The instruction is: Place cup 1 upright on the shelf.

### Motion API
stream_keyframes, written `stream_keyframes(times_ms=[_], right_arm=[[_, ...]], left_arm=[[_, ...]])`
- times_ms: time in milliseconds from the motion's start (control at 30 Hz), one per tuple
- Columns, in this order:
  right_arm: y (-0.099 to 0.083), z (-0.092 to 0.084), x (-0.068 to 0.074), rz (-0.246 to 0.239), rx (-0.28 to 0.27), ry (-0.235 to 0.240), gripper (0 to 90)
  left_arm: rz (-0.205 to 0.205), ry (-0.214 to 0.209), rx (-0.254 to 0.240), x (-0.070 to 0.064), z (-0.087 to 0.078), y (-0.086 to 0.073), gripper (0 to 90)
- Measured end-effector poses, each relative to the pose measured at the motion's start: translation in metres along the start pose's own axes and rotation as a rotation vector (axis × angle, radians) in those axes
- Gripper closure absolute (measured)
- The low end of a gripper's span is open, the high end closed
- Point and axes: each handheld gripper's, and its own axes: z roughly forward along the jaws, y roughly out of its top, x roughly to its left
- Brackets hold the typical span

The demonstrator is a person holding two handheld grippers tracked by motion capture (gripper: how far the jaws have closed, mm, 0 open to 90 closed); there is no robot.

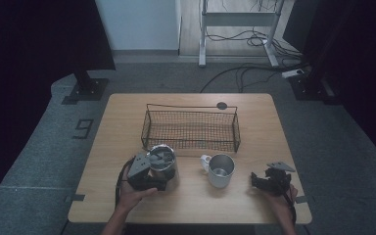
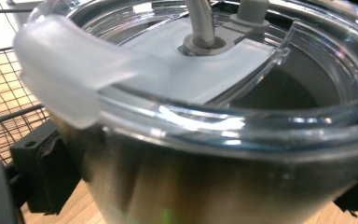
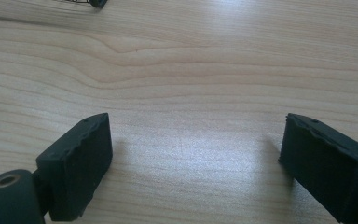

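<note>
Left gripper (image 1: pixel 155 169) clamped around steel tumbler (image 1: pixel 162 161), jaws on either side of its wall below the clear lid (image 2: pixel 223 88). Tumbler upright on the table (image 1: pixel 127 122), near the front edge, just before the wire basket (image 1: pixel 191 129). Mug (image 1: pixel 220 170) close to its right, apart from it. Right gripper (image 1: pixel 269 180) wide open, holding nothing, low over bare wood beyond the mug.

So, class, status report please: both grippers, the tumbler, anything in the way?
Left gripper around steel tumbler, jaws at its sides. Right gripper open over bare table. Mug beside tumbler; basket behind.
</note>
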Motion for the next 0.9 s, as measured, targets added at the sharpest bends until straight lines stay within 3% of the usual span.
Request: stream_keyframes(times_ms=[600,900], right_arm=[[0.0,0.0,-0.001,0.005,-0.004,-0.005,10.2],[0.0,0.0,-0.001,0.006,-0.005,-0.007,10.5]], left_arm=[[-0.039,0.021,-0.004,0.008,-0.008,0.006,3.9],[-0.035,0.02,-0.008,0.01,-0.009,0.016,3.9]])
